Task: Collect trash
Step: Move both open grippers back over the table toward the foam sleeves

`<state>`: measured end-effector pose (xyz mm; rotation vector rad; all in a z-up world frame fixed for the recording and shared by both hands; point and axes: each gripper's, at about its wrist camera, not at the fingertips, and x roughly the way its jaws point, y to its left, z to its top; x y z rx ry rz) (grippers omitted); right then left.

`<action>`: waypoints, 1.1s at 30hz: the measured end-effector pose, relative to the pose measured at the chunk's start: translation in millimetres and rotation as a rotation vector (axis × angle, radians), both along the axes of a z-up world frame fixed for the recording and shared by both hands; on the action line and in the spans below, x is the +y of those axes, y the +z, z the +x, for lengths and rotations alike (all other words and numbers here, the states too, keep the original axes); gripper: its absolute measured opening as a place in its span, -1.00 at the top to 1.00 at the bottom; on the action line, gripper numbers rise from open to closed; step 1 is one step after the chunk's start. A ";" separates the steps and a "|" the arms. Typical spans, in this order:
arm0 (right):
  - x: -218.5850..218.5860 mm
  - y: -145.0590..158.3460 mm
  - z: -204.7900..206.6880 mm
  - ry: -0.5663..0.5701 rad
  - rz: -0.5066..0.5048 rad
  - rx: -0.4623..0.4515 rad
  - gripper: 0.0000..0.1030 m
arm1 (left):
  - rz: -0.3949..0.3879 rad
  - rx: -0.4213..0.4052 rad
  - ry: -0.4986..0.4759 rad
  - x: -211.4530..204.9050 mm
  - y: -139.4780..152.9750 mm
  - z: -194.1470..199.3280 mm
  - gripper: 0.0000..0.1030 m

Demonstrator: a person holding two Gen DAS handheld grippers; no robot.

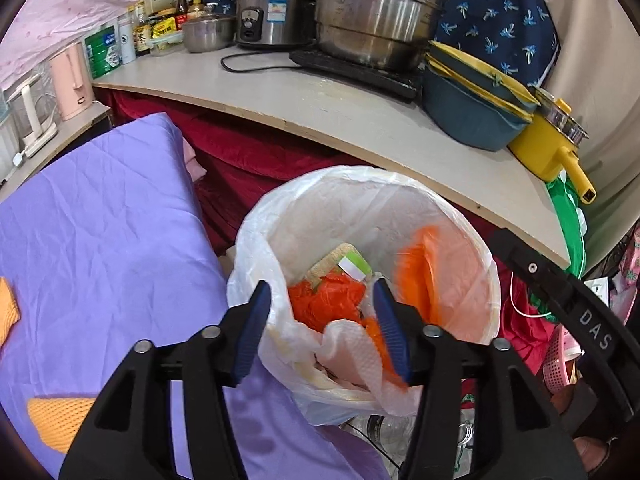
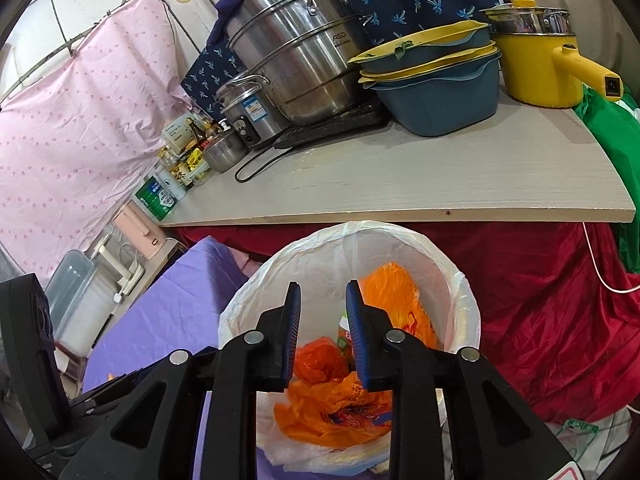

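Note:
A bin with a white plastic liner (image 1: pixel 472 240) stands below the counter edge. Inside lie crumpled orange plastic bags (image 1: pixel 320 304), a green and white packet (image 1: pixel 354 265) and a white paper towel (image 1: pixel 354 356) draped over the near rim. An orange piece (image 1: pixel 416 276) shows blurred against the liner's right inside. My left gripper (image 1: pixel 320 286) hangs open over the near rim, its blue pads apart and bare. In the right wrist view my right gripper (image 2: pixel 323 285) is over the same bin (image 2: pixel 452 264), jaws a little apart with nothing between them, above orange bags (image 2: pixel 332 408).
A pale counter board (image 1: pixel 360 120) overhangs the bin and carries steel pots (image 1: pixel 380 12), blue and yellow basins (image 1: pixel 472 108) and a yellow pot (image 1: pixel 548 152). A purple sheet (image 1: pixel 100 240) lies left of the bin, red cloth (image 2: pixel 540 320) behind and right. The other gripper's black body (image 1: pixel 592 328) is at the right.

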<state>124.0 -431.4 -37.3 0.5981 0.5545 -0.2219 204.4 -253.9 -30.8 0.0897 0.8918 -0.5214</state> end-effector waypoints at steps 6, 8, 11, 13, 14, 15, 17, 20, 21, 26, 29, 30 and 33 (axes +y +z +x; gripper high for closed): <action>9.0 7.5 -5.4 0.019 -0.005 -0.013 0.53 | -0.010 -0.026 0.024 14.2 10.6 -4.0 -0.06; 12.4 10.0 -8.4 0.020 -0.011 -0.017 0.51 | -0.011 -0.034 0.028 18.1 13.8 -6.3 -0.06; 18.0 12.1 -14.7 0.022 -0.013 -0.022 0.45 | -0.010 -0.050 0.035 24.7 18.6 -11.6 -0.06; 22.6 13.3 -19.0 0.027 -0.011 -0.024 0.44 | -0.009 -0.058 0.038 27.8 21.4 -14.8 -0.06; 25.2 13.7 -21.3 0.029 -0.011 -0.024 0.44 | -0.009 -0.061 0.040 30.1 23.0 -16.2 -0.06; 27.7 14.4 -23.4 0.031 -0.012 -0.025 0.44 | -0.010 -0.064 0.045 32.6 24.5 -17.5 -0.06; 32.7 16.0 -27.9 0.034 -0.013 -0.028 0.37 | -0.013 -0.068 0.050 36.6 26.8 -20.4 -0.06; 41.4 17.9 -34.9 0.037 -0.020 -0.032 0.31 | -0.007 -0.082 0.057 43.3 30.2 -26.0 -0.06; 44.7 17.8 -36.6 0.041 -0.022 -0.030 0.30 | -0.006 -0.087 0.063 46.4 31.1 -27.4 -0.06; 62.3 15.9 -44.4 0.060 -0.013 -0.026 0.19 | -0.009 -0.089 0.084 63.8 33.8 -34.4 -0.06; 76.0 15.4 -47.5 0.084 -0.014 -0.021 0.19 | -0.007 -0.094 0.101 78.0 34.0 -40.1 -0.06; 82.5 15.0 -48.6 0.098 -0.015 -0.019 0.19 | -0.007 -0.094 0.109 84.1 33.1 -42.1 -0.06; 98.8 13.2 -49.2 0.128 -0.021 -0.008 0.19 | 0.001 -0.094 0.131 102.1 29.4 -47.3 -0.08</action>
